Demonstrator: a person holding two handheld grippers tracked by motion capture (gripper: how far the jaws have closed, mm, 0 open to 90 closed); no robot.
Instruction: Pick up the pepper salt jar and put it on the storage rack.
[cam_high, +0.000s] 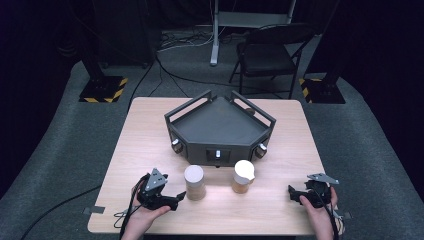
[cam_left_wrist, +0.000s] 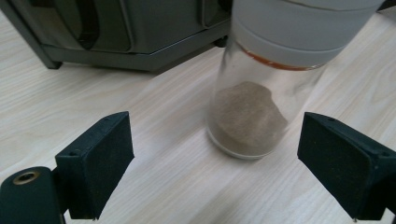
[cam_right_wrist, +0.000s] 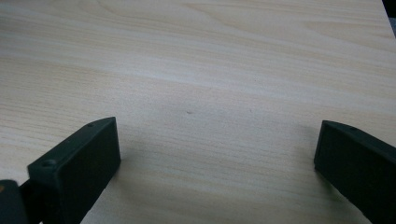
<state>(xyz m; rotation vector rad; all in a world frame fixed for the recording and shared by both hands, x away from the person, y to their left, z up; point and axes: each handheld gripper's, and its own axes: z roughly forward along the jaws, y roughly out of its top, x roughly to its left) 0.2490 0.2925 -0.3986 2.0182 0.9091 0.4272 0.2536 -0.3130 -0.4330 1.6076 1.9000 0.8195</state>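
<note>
Two clear jars with white lids stand on the wooden table in front of a dark grey angular tray (cam_high: 200, 149). The left jar (cam_high: 194, 182) holds brown powder (cam_left_wrist: 247, 119) at its bottom. The right jar (cam_high: 243, 176) also holds brown contents. My left gripper (cam_high: 178, 196) lies just left of the left jar, pointing at it. In the left gripper view it (cam_left_wrist: 215, 163) is open, and the jar stands a little ahead of the pads, touching neither. My right gripper (cam_high: 292, 192) rests near the table's right front edge, open (cam_right_wrist: 215, 163) over bare wood.
The tray has raised rails and round knobs (cam_high: 176, 145) at its front corners. A folding chair (cam_high: 270, 50) and stand bases sit on the floor beyond the table. Cables trail from both grippers over the front edge.
</note>
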